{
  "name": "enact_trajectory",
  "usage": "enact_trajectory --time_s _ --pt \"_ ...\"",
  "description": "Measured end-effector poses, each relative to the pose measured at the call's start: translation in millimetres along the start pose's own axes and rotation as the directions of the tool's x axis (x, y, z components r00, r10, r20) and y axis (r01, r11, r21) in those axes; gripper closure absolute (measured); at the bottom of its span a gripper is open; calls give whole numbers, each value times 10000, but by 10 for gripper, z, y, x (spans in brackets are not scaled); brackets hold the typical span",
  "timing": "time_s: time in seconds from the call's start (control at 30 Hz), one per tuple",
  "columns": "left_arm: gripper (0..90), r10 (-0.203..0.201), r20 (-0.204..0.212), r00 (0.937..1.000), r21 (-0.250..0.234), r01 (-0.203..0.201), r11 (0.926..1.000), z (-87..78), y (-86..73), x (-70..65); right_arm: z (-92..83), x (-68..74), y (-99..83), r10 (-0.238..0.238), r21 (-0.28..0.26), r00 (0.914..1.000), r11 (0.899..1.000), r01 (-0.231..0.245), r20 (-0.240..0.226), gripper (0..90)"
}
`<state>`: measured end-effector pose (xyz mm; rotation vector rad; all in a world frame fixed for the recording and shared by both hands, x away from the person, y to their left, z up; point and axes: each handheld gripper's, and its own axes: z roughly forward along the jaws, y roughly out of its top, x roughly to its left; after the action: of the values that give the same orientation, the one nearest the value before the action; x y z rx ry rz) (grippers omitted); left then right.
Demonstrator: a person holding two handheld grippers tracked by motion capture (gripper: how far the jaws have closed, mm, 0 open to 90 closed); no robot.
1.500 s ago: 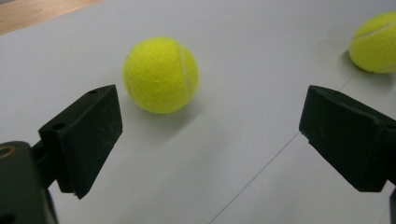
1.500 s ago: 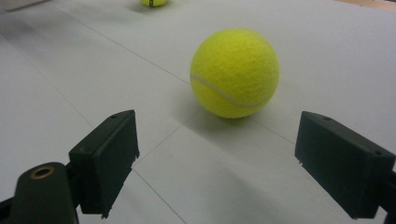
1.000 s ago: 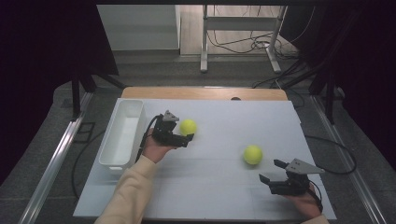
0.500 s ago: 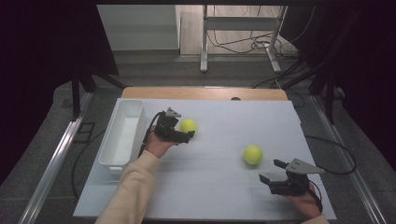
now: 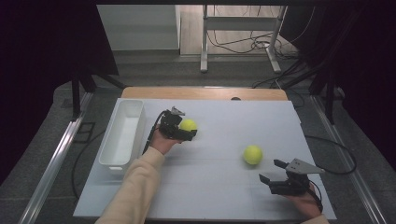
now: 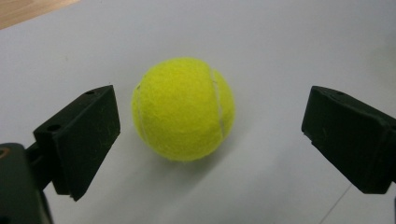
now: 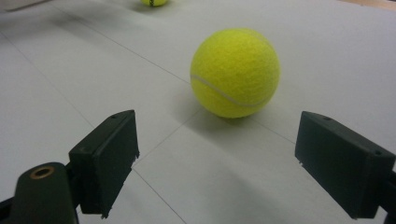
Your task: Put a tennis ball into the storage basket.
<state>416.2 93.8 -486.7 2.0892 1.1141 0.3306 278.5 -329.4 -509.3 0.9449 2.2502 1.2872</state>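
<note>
Tennis ball (image 6: 183,108), fuzzy yellow with a pale curved seam, mid-frame between spread left gripper (image 6: 210,140) jaws, untouched. Right gripper (image 7: 233,165) likewise spread, lower frame.

No legible text or labels anywhere

A lab or test studio set up for recording is suggested. A white work board (image 5: 210,186) is laid over a wooden table (image 5: 205,93), and the area is closed in on both sides by black curtains (image 5: 42,56). Metal rails (image 5: 51,172) are run along the grey floor beside the table, cables (image 5: 238,44) are left loose on the floor behind it, and the legs of a metal stand (image 5: 204,42) are seen at the back. Nothing domestic is shown.
</note>
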Motion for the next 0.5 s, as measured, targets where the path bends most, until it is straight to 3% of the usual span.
enact_trajectory --time_s 0.5 --pt "52 -107 -119 9999 203 110 9997 140 28 55 2 4 -1 -2 40 10000 10000 2 -33 140"
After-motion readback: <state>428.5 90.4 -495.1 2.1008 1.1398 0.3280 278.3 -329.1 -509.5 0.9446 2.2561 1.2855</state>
